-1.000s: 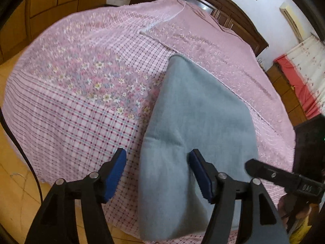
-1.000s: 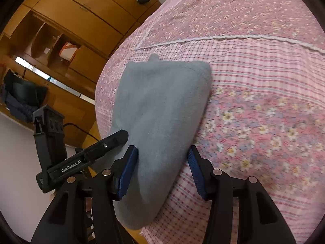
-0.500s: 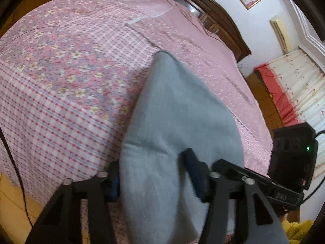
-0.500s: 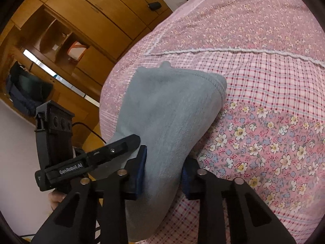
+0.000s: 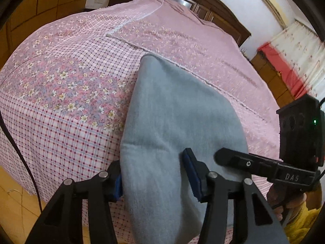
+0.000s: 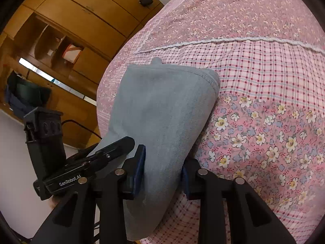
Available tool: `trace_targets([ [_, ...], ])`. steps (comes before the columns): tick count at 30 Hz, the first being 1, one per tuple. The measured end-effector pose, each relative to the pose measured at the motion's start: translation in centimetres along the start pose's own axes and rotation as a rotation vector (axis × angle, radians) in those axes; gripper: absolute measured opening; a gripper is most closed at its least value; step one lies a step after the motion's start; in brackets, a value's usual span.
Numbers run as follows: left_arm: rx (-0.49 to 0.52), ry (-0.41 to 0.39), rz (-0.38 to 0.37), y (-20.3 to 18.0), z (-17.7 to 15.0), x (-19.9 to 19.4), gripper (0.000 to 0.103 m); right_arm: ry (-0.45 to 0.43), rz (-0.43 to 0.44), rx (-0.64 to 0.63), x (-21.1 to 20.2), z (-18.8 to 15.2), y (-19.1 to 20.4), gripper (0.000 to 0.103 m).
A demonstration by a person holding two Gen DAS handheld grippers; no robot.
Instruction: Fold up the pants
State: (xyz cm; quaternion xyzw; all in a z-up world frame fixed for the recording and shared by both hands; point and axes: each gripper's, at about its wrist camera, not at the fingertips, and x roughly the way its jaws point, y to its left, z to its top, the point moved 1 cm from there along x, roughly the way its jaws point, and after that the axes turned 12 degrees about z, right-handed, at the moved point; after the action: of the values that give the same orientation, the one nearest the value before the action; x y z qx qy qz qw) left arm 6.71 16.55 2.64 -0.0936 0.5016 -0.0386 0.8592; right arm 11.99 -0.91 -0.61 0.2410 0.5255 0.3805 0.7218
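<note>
- the grey fleece pants [image 5: 178, 122] lie folded on the bed's pink patchwork bedspread [image 5: 67, 93], with their near end hanging over the foot edge of the bed toward both tools.
- the left tool [image 5: 154, 174] straddles the near end of the pants: one blue pad touches the fabric's left edge and the other [image 5: 191, 172] presses on the cloth, so it is grasping the pants.
- the right tool [image 6: 162, 166] is clenched on the same near end, its two blue pads against either side of the bunched fabric.
- the two tools sit just beside each other; each shows in the other's view, at the right of the left tool [image 5: 264, 166] and at the left of the right tool [image 6: 91, 162].
- ahead of the tools, the far end of the pants shows a stitched hem edge [image 6: 211, 81] lying short of the white lace seam [image 6: 254, 39] that crosses the bedspread.
- beyond that seam and to the right of the right tool, the bedspread runs on flat.
- a wooden wardrobe [image 6: 67, 20] stands off to the left of the bed, and a dark headboard [image 5: 213, 6] closes the far end.
</note>
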Motion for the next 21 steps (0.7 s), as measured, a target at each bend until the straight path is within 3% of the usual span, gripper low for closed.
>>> trace_targets([
  [21, -0.054, 0.024, -0.022, 1.8, -1.5, 0.5, 0.067, 0.006, -0.019, -0.038, 1.4, -0.4, 0.2, 0.039],
])
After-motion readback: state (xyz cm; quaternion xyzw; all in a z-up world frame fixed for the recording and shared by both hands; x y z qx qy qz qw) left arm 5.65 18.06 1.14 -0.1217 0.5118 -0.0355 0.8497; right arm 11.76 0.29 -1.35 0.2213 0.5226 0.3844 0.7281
